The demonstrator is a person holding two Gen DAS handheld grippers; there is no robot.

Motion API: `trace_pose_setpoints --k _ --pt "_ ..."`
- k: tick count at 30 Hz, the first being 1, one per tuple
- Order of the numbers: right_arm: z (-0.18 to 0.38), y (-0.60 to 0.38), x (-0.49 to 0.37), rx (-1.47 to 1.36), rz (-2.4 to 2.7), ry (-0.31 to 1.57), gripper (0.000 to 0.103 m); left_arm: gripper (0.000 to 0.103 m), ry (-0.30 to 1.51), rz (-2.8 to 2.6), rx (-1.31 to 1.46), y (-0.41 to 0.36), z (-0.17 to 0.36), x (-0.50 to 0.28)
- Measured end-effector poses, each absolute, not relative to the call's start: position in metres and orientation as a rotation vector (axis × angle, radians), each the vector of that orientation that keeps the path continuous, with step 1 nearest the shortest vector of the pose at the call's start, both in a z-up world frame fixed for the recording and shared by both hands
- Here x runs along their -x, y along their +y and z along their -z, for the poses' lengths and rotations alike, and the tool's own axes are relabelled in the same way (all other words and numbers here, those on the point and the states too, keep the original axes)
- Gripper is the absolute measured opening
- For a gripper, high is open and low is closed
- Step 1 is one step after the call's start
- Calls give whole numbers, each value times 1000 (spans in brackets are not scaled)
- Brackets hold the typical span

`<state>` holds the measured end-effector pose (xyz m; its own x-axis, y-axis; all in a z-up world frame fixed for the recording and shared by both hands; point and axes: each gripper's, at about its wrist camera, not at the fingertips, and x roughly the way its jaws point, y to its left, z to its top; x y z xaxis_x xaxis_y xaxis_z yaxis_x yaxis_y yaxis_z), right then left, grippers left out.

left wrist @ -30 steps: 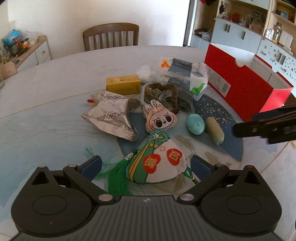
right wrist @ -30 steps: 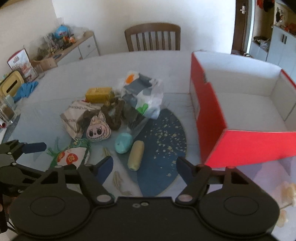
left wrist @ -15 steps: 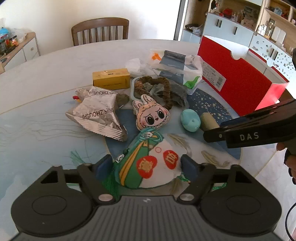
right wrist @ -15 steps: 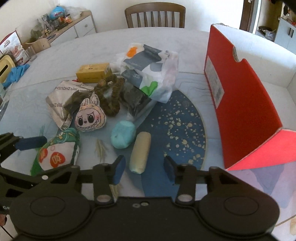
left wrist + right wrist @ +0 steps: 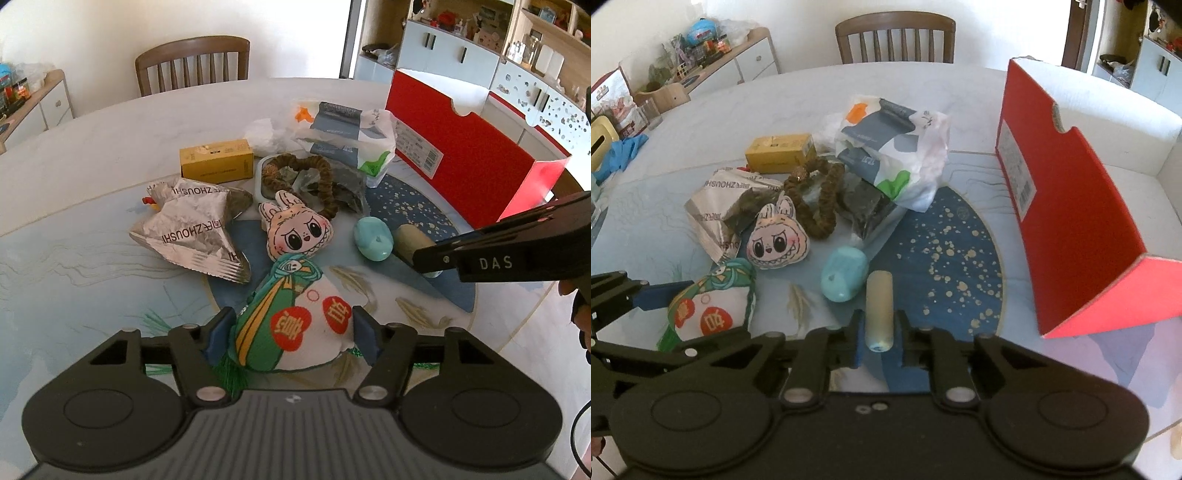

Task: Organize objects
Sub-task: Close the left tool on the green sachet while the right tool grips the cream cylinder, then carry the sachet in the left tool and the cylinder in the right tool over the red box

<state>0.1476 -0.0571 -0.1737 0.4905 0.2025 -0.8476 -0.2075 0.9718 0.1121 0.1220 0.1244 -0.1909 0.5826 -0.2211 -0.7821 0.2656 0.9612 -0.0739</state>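
Observation:
A green and white embroidered sachet [image 5: 291, 328] with red patches and a green tassel lies on the table between the pads of my left gripper [image 5: 291, 338]. Its jaws are closing and both pads touch the sachet's sides. My right gripper [image 5: 880, 341] is closing too, its pads pressed on the near end of a cream cylinder [image 5: 879, 306] lying on the blue patterned part of the table. In the left wrist view the right gripper [image 5: 424, 258] reaches in from the right and covers most of that cylinder [image 5: 408, 238]. A red open box [image 5: 1071, 221] stands to the right.
Beside the cylinder lies a teal egg-shaped thing [image 5: 844, 277]. Behind it are a bunny-face plush [image 5: 295, 232], a silver foil packet [image 5: 192, 229], a yellow carton [image 5: 216, 164], a brown scrunchie [image 5: 317, 177] and a printed plastic bag [image 5: 347, 129]. A wooden chair [image 5: 192, 61] stands at the far edge.
Both grippers' jaws narrowed from wide open. The left closed in on the sachet. The right came down and forward over the cream cylinder and closed on it.

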Motion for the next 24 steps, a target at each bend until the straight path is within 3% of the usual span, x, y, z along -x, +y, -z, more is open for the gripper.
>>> trace_pose_setpoints --k 24 --pt "61 -128 -114 -106 -270 894 14 67 767 436 -7 91 72 -127"
